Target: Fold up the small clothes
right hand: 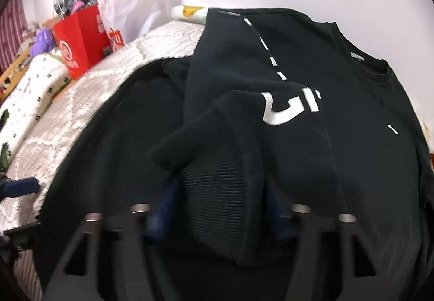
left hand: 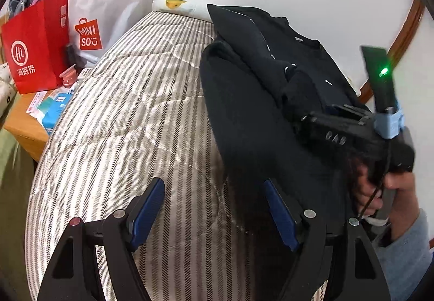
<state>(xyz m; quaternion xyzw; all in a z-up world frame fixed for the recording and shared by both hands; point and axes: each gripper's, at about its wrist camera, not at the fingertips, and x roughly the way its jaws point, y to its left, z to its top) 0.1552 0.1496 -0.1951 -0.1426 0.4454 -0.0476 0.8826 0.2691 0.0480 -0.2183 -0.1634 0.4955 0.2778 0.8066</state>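
One black sweatshirt (right hand: pixel 312 143), cuff (right hand: pixel 217 192) seemingly pinched in right claw (right hand: pixel 219 219).

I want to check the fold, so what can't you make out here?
- Sweater hem: right wrist view, cut off by the bottom edge.
- Ribbed cuff between the right tongs: motion blur hides whether the pads press it.
- Right tongs' tips: left wrist view, lost against black cloth.
- Red bag contents: too small.

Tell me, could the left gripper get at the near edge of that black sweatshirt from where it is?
Probably yes: the left gripper is open over the striped bedcover, and the black sweatshirt edge lies beside its right finger, unobstructed.
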